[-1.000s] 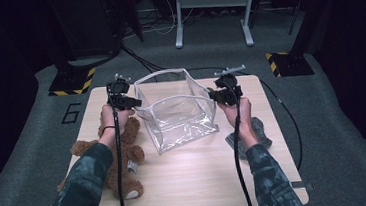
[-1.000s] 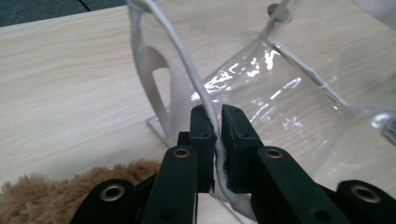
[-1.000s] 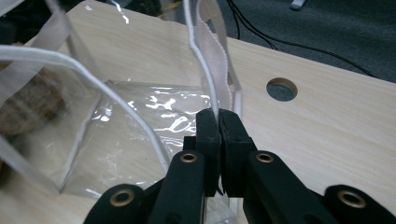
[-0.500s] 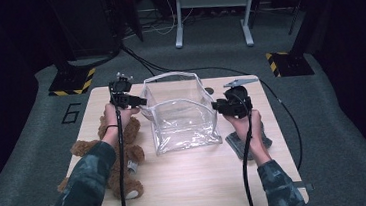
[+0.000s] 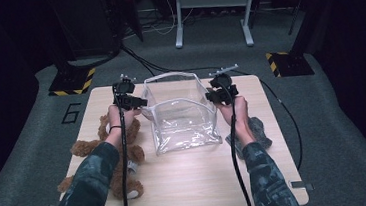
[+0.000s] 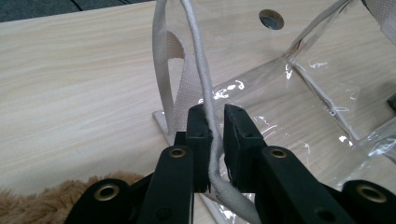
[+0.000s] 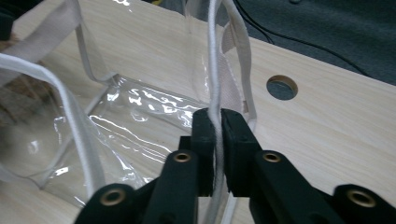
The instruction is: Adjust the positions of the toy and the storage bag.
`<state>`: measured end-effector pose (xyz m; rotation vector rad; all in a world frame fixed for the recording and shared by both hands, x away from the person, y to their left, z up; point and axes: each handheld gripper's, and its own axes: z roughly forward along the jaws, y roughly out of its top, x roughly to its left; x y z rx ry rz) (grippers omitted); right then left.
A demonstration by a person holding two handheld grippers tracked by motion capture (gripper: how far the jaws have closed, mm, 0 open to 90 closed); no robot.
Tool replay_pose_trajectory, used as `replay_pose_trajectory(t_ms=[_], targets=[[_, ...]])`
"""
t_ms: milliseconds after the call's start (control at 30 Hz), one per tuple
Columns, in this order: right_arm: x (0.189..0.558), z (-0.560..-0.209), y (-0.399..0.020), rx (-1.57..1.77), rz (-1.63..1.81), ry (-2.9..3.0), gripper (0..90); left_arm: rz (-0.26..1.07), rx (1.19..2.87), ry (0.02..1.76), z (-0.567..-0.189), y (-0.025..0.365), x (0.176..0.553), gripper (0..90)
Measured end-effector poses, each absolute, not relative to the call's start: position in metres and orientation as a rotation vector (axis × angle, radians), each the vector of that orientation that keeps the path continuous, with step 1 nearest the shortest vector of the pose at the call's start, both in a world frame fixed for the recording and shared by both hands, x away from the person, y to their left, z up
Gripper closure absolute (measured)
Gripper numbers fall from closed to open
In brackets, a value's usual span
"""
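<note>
A clear plastic bag [image 5: 182, 118] with white trim stands open in the middle of the wooden table [image 5: 188, 188]. My left gripper [image 5: 140, 104] holds its left rim. In the left gripper view the white rim cord [image 6: 201, 70] runs between the jaws of that gripper [image 6: 215, 112], which have just been closing on it. My right gripper [image 5: 210, 96] is at the bag's right rim. Up close, the right gripper [image 7: 217, 114] is shut on the white trim [image 7: 214, 60]. The mouth of the bag is stretched between the two.
A brown teddy bear [image 5: 89, 149] lies on the table under the person's left forearm, its fur [image 6: 28, 205] close to the left jaws. A grey cloth [image 5: 258, 129] lies beneath the right forearm. Cables trail off the near edge. The tabletop has a round hole [image 7: 281, 87].
The right gripper, which had swung out toward the near right half a second ago, is back at the bag's right rim. The bag shifted with it. The left hand stayed put.
</note>
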<state>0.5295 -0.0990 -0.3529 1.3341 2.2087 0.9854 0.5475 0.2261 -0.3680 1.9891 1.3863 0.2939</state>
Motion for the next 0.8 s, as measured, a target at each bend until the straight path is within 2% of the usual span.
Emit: replay_pose_trajectory(t_ms=[100, 533, 800], targets=[[0.528, -0.352, -0.099, 1.352, 0.954, 2.194, 87.7, 0.315, 2.016, 1.376, -0.367, 0.227, 0.548, 82.9], [0.51, -0.353, -0.118, 1.42, 0.966, 2.226, 88.1, 0.339, 2.067, 1.405, -0.367, 0.243, 0.553, 84.4], [0.49, -0.355, -0.135, 1.424, 0.994, 2.208, 88.2, 0.265, 2.06, 1.39, -0.366, 0.247, 0.547, 84.7]])
